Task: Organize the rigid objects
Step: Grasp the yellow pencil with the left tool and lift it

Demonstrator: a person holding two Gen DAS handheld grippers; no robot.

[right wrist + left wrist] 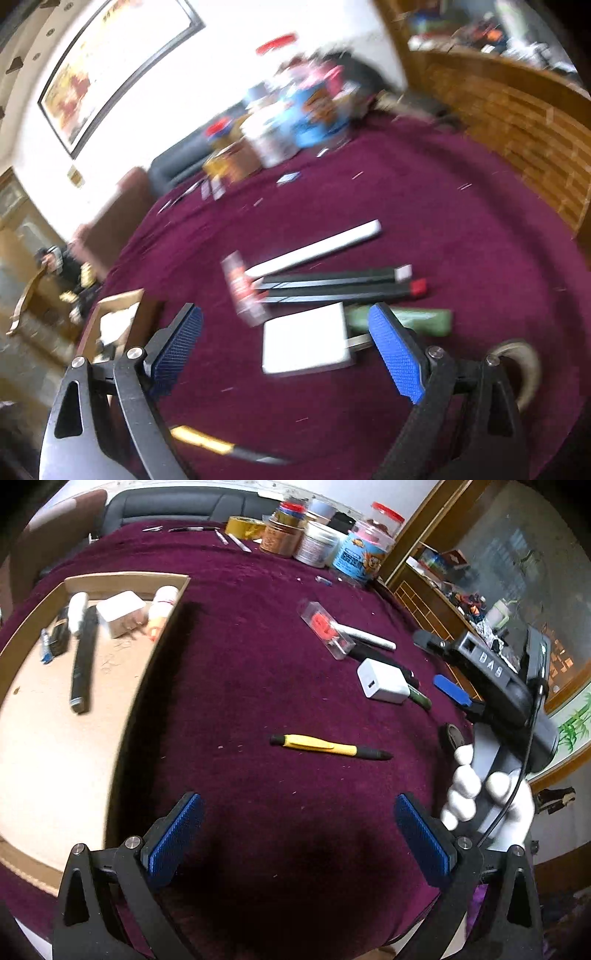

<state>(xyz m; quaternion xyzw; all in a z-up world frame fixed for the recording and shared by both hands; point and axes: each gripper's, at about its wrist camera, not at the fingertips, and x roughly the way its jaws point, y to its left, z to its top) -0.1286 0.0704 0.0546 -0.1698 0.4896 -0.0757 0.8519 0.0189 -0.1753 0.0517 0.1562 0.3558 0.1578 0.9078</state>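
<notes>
My left gripper (299, 834) hangs open over bare maroon cloth, with a yellow and black pen (328, 746) lying just beyond its fingertips. To the left stands a shallow cardboard tray (125, 581) that holds a white charger, a black pen and a few small items. My right gripper (286, 349) is open above a white charger (306, 343), which lies between its blue pads without touching them. Beyond the charger lie two black bars (332, 286), a white stick (314, 251), a green tube (421, 321) and a clear case with a red part (243, 290). The right gripper (454, 690) also shows in the left wrist view, held by a white-gloved hand (476, 794).
Jars, tubs and a roll of yellow tape (245, 527) crowd the table's far edge. A wooden cabinet (436, 602) runs along the right side. A dark round object (452, 736) sits near the right table edge. A dark sofa (177, 504) stands behind the table.
</notes>
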